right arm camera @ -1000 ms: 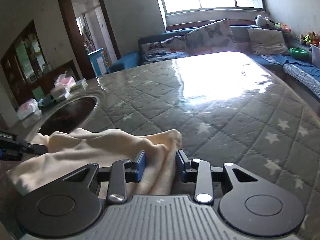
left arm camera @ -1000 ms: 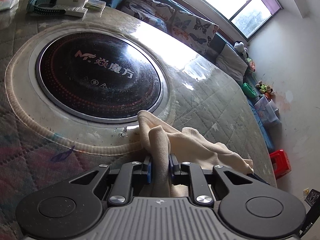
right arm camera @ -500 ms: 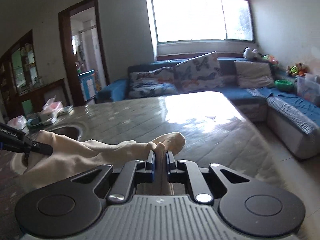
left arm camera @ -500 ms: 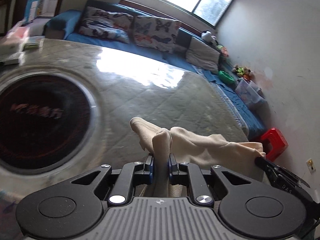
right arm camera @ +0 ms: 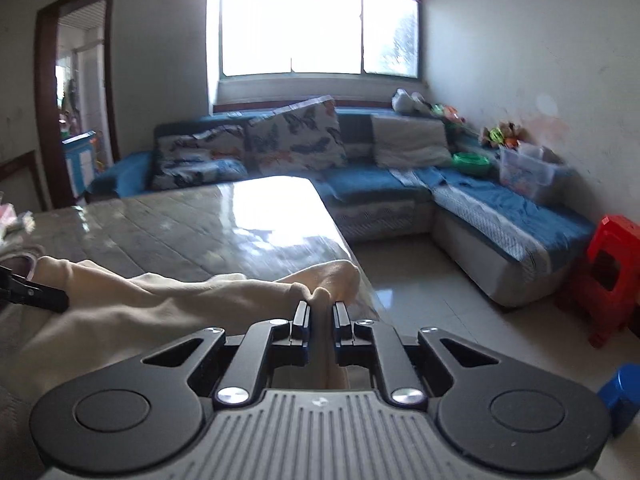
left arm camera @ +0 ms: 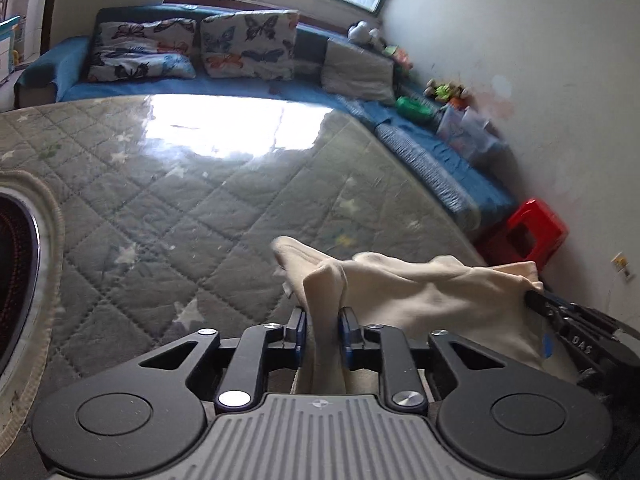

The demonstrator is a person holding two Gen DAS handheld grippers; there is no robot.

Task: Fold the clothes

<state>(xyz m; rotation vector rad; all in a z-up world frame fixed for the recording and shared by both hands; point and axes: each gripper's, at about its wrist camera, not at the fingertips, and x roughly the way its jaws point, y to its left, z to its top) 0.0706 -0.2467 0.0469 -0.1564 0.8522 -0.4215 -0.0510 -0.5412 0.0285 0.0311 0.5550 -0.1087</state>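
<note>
A cream garment (left arm camera: 420, 296) hangs stretched between my two grippers above the quilted table (left arm camera: 180, 200). My left gripper (left arm camera: 322, 326) is shut on one bunched edge of it. My right gripper (right arm camera: 320, 318) is shut on the other edge of the cream garment (right arm camera: 160, 304). The right gripper also shows at the right of the left wrist view (left arm camera: 560, 316), and the left gripper shows at the left edge of the right wrist view (right arm camera: 36, 294). The cloth sags between them.
A round black cooktop (left arm camera: 16, 280) is set in the table at the left. A blue corner sofa (right arm camera: 400, 184) with butterfly cushions (left arm camera: 248, 44) runs behind and to the right. A red stool (right arm camera: 612, 272) and a blue stool (right arm camera: 620, 392) stand on the floor at the right.
My right gripper closed on the garment's edge. Both grippers lifted the garment off the table and swung to the right, towards the table's right edge.
</note>
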